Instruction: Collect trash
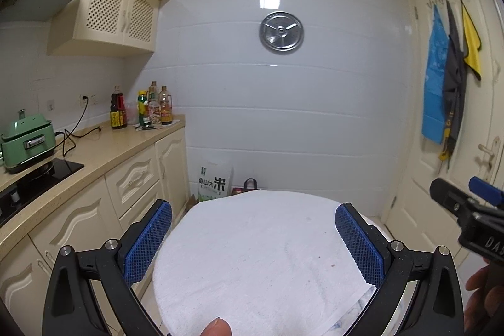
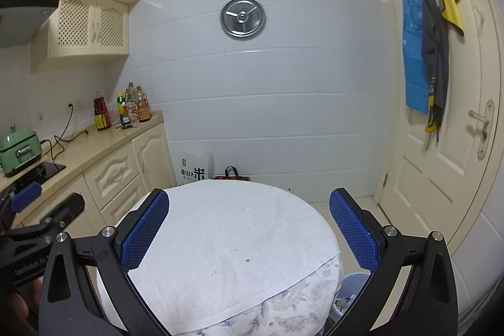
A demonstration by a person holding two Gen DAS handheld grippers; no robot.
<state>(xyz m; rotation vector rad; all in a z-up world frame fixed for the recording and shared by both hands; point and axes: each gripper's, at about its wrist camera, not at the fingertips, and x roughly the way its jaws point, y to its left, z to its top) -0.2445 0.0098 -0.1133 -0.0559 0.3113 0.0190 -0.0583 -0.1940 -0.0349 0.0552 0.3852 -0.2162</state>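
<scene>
A round table covered by a white towel (image 1: 252,247) fills the lower middle of both views, also in the right wrist view (image 2: 233,235). My left gripper (image 1: 253,244) is open and empty above the towel. My right gripper (image 2: 249,229) is open and empty above the same towel. A pale blue bin (image 2: 351,288) with scraps inside stands on the floor below the table's right edge. A few small dark specks (image 2: 247,259) lie on the towel. The right gripper's body shows at the left wrist view's right edge (image 1: 466,210).
A kitchen counter (image 1: 104,144) with cream cabinets runs along the left, bearing a green cooker (image 1: 26,140), a cable and several bottles (image 1: 141,109). A rice bag (image 1: 212,183) and a tote stand by the far wall. A door (image 2: 441,131) with hung cloths is on the right.
</scene>
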